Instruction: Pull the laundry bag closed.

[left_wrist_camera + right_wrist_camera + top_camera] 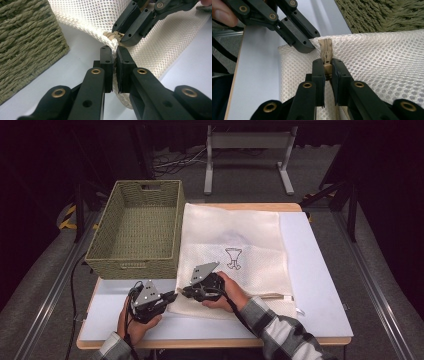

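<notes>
Your left gripper [170,296] is clamped on the corner of the white mesh laundry bag [235,255]. In the left gripper view the jaws stand pressed together with a fold of the mesh [114,47] pinched between them, at the bag's near left corner.

Your right gripper [186,291] is closed on the tan zipper pull [327,68]. In the right gripper view the pull sits between the two jaws, and the zipper's teeth [325,46] run on from it to the bag's corner. The left gripper's jaws [298,37] grip that same corner just beyond the end of the zipper, so the two grippers stand close together, nearly tip to tip.

The bag lies flat on the white table top [320,285], covering the middle of it, with a small dark printed figure [233,258] near its centre. The zipper runs along the bag's near edge [270,296], the edge on your side.

A woven olive basket [137,227] stands on the far left part of the table, its right wall just beside the bag's left edge. In the left gripper view the basket's wall [25,42] is near the pinched corner but apart from it
</notes>
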The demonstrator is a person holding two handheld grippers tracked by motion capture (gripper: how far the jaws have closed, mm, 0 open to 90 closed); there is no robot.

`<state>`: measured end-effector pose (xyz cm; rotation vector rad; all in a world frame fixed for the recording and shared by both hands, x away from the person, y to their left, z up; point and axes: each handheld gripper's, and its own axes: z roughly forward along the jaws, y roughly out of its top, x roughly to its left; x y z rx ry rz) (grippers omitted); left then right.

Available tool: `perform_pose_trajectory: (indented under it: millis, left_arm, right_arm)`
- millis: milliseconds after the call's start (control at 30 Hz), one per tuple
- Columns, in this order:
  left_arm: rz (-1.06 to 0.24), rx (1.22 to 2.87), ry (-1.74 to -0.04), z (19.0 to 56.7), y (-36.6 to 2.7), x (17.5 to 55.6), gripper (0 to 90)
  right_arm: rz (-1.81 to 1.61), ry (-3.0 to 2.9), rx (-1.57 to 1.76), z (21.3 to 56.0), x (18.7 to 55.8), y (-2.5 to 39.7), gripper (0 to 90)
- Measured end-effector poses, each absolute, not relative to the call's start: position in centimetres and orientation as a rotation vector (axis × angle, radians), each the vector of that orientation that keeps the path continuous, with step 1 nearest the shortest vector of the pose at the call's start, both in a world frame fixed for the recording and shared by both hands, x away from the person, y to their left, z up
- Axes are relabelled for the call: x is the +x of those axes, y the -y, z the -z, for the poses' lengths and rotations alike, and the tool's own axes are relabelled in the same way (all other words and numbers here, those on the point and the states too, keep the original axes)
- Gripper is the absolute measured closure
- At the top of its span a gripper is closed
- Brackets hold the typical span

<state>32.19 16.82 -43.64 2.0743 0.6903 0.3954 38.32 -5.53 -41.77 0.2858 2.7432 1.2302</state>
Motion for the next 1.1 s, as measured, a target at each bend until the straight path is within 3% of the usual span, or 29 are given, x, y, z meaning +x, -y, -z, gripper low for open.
perform_pose_trajectory:
  millis: [467, 633, 1100]
  left_arm:
    - [-0.358, 2.059, -0.720, 43.6, -16.3, 33.2, 73.0]
    - [-0.364, 2.067, -0.717, 43.3, -15.9, 33.3, 83.4]
    - [-0.358, 2.023, -0.743, 43.5, -16.2, 33.0, 85.2]
  right_arm:
    - [-1.171, -2.680, 0.240, 41.6, 37.5, 5.4, 82.1]
    - [-1.164, -2.679, 0.248, 41.7, 37.6, 5.4, 82.1]
    - [-1.154, -2.695, 0.266, 42.0, 37.9, 5.5, 82.3]
